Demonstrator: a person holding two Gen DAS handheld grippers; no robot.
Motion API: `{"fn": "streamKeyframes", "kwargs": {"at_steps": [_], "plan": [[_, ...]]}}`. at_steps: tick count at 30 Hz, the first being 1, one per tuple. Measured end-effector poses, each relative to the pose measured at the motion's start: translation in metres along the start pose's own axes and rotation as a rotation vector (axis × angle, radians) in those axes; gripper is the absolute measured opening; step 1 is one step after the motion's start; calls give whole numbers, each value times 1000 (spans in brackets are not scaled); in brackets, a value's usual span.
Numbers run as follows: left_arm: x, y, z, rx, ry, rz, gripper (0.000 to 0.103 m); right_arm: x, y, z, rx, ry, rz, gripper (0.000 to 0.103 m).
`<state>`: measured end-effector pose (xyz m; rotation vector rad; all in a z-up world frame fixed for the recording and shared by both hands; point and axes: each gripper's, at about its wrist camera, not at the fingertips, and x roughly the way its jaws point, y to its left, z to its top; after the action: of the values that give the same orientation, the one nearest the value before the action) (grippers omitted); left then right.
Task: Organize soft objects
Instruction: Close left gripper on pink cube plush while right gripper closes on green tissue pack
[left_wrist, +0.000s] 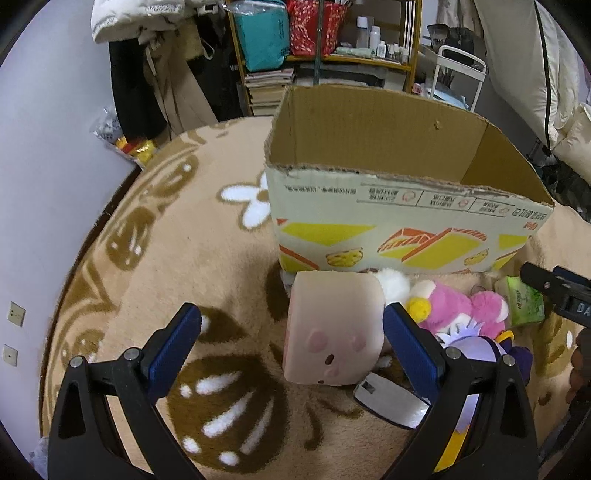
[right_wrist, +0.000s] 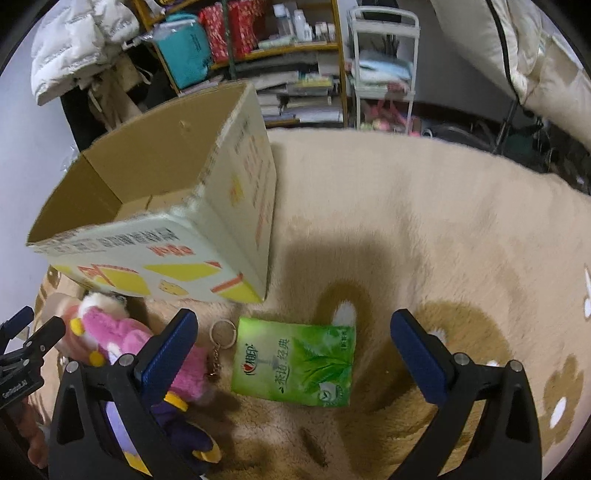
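Both grippers hang spread wide and empty: the left gripper (left_wrist: 291, 328) near the pink toast cushion (left_wrist: 332, 328), the right gripper (right_wrist: 293, 341) over the green tissue pack (right_wrist: 295, 363). Every soft item lies on the carpet (right_wrist: 443, 221) just in front of the cardboard box (left_wrist: 399, 229), so pickup seems to be starting. Next, each should likely lower, close on its item, and lift it into the box.

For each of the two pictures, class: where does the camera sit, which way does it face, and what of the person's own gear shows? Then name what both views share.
Left wrist: sits on the left gripper, looking forward and down at the pink toast-shaped cushion before the cardboard box; its open fingers and the other gripper's tip show.
Right wrist: sits on the right gripper, looking down at the green tissue pack; its open fingers show.
Shared: box, pink plush toy, tissue pack, beige rug.
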<state>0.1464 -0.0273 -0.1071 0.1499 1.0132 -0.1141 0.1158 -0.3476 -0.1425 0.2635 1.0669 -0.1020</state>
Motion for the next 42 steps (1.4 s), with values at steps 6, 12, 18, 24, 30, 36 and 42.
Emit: {"fn": "streamKeyframes", "kwargs": {"at_steps": [6, 12, 18, 24, 30, 36, 42], "plan": [[4, 2, 0, -15, 11, -24, 98, 10, -6, -3, 39, 44, 36, 103], [4, -4, -1, 9, 18, -37, 98, 19, -12, -3, 57, 81, 40, 103], [11, 0, -3, -23, 53, -29, 98, 24, -13, -1, 56, 86, 33, 97], [18, 8, -4, -48, 70, -32, 98, 28, -8, -4, 49, 113, 44, 97], [27, 9, -9, -58, 101, -36, 91, 40, -5, -3, 17, 148, 16, 84], [24, 5, -10, -49, 107, -48, 84, 41, -5, 0, 14, 149, 11, 81], [28, 4, -12, -69, 132, -95, 60, 38, 4, -7, -25, 140, -9, 80]]}}
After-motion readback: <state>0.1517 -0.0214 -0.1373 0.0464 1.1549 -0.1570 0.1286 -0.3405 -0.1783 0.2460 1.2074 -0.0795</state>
